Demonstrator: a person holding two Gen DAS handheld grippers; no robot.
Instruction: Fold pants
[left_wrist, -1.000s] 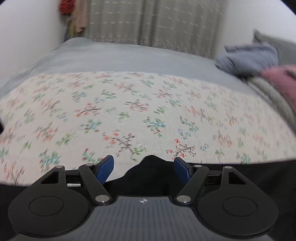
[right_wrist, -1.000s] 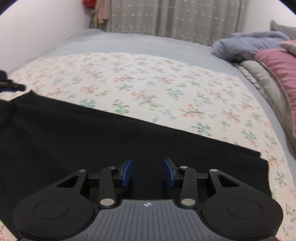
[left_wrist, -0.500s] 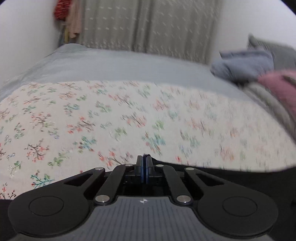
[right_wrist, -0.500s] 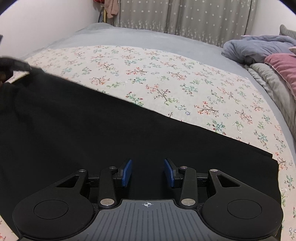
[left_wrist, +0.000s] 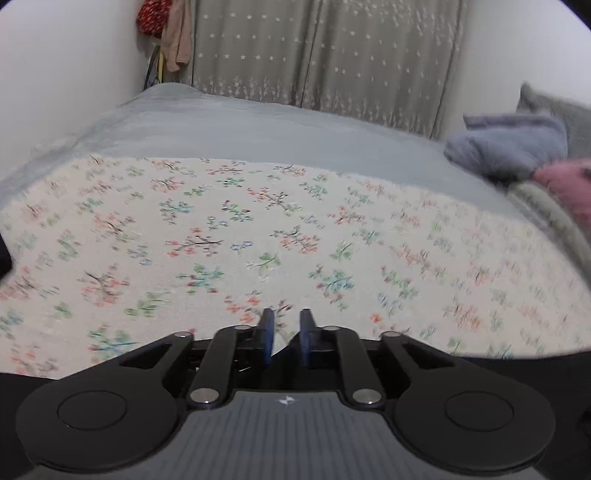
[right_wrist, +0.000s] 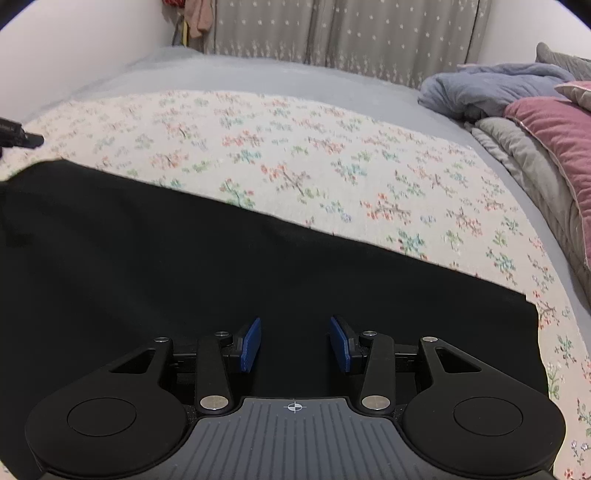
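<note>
The left tool (left_wrist: 286, 334) has its blue pads a narrow gap apart and the jaws are opening; a small peak of the black pants (left_wrist: 291, 343) rises at the base of that gap, but whether the pads press on it cannot be told; from this view only a dark strip of the cloth shows at the tool's base and off to its right, with the floral sheet (left_wrist: 258, 229) spreading ahead of the tips; the right wrist view gives what that one hides: the pants (right_wrist: 184, 266) lie spread flat on the bed, reaching from under the right tool (right_wrist: 295, 343) far out to its left, their far edge running slantwise ahead of the tips; the right tool's jaws are parted moderately wide and opening, with nothing gripped, its pads above the cloth; at the far left of this view the tip of the left tool (right_wrist: 26, 138) shows above the pants' corner; right of both tools a blue-grey blanket (right_wrist: 487, 88) and a pink pillow (right_wrist: 554, 133) are piled; a grey starred curtain (left_wrist: 325, 55) hangs beyond the bed
</note>
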